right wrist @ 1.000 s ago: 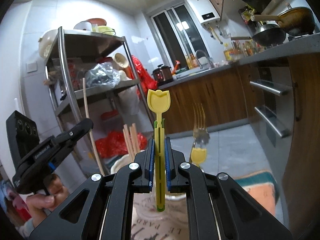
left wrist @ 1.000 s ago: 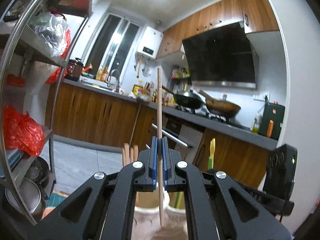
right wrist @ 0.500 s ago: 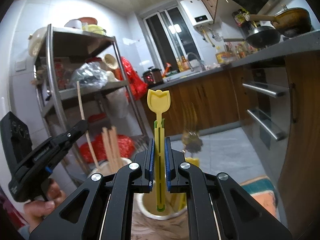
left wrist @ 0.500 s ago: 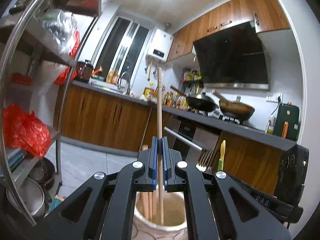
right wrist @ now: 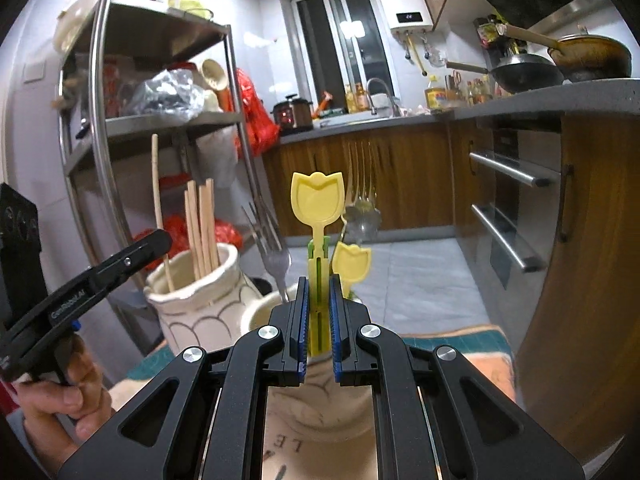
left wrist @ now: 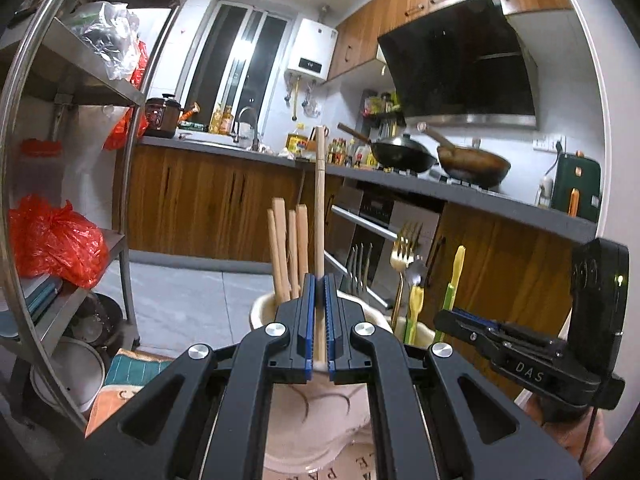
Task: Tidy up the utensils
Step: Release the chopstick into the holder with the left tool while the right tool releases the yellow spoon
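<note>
My left gripper (left wrist: 319, 320) is shut on a wooden chopstick (left wrist: 319, 208), held upright with its lower end inside a cream ceramic jar (left wrist: 316, 412) that holds several chopsticks (left wrist: 288, 248). My right gripper (right wrist: 319, 320) is shut on a yellow tulip-shaped utensil (right wrist: 317, 208), upright with its lower end in a second cream jar (right wrist: 320, 392) that holds forks (right wrist: 272, 248) and another yellow tulip utensil (right wrist: 352, 264). The chopstick jar (right wrist: 200, 300) and the left gripper (right wrist: 156, 242) show at left in the right wrist view. The right gripper (left wrist: 452, 316) shows at right in the left wrist view.
A steel shelf rack (left wrist: 80, 92) with red bags stands to the left. Wooden kitchen cabinets and a grey counter (left wrist: 440, 192) with woks run behind. The jars stand on a printed cloth (right wrist: 448, 344). An oven front with steel handles (right wrist: 508, 176) is at right.
Both grippers have come down. The chopstick has gone deeper into its jar and the yellow utensil has gone down into the fork jar. Both jars look nearer and larger now.
</note>
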Demonstrator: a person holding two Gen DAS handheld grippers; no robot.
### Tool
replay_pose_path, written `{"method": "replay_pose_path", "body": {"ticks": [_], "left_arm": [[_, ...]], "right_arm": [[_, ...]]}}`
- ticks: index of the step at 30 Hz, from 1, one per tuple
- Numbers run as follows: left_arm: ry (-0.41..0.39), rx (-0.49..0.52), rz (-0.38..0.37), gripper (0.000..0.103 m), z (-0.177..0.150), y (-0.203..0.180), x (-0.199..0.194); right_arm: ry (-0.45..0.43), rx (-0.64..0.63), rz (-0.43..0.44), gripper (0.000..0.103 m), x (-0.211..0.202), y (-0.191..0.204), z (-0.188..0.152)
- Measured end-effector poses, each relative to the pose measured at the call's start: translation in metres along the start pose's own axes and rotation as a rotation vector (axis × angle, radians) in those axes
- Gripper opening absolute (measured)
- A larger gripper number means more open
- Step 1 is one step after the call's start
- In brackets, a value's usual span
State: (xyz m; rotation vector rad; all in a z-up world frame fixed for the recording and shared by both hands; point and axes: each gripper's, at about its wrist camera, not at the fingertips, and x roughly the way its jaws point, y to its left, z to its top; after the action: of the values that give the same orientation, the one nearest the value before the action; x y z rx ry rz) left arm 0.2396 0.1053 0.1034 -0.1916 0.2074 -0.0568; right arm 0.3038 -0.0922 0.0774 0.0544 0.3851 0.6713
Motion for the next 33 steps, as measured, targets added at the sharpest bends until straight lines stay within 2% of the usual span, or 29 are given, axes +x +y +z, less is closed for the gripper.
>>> {"method": "replay_pose_path", "body": {"ticks": [6,20,30,31,33], "left_arm": [[0.033,0.022,0.016,0.004,-0.003,-0.007,0.003],[0.058,0.042,0.026,0.004,-0.004,-0.008,0.009],[0.053,0.062,0.031,0.007,-0.005,-0.007,0.003],[0.053,0.064,0.031,0.008,-0.005,-0.008,0.002],[0.045,0.067,0.034,0.026,-0.005,-0.008,-0.001]], "right_arm": [[0.048,0.003,0.000,0.010,0.005,0.001,-0.002],[0.066,0.002,-0.014,0.011,0.012,0.003,-0.003],[0.039,-0.003,-0.016,0.023,0.004,0.002,-0.001],[0.035,-0.003,-0.016,0.023,0.003,0.002,-0.001],[0.026,-0.003,-0.013,0.024,-0.001,0.003,0.000]]}}
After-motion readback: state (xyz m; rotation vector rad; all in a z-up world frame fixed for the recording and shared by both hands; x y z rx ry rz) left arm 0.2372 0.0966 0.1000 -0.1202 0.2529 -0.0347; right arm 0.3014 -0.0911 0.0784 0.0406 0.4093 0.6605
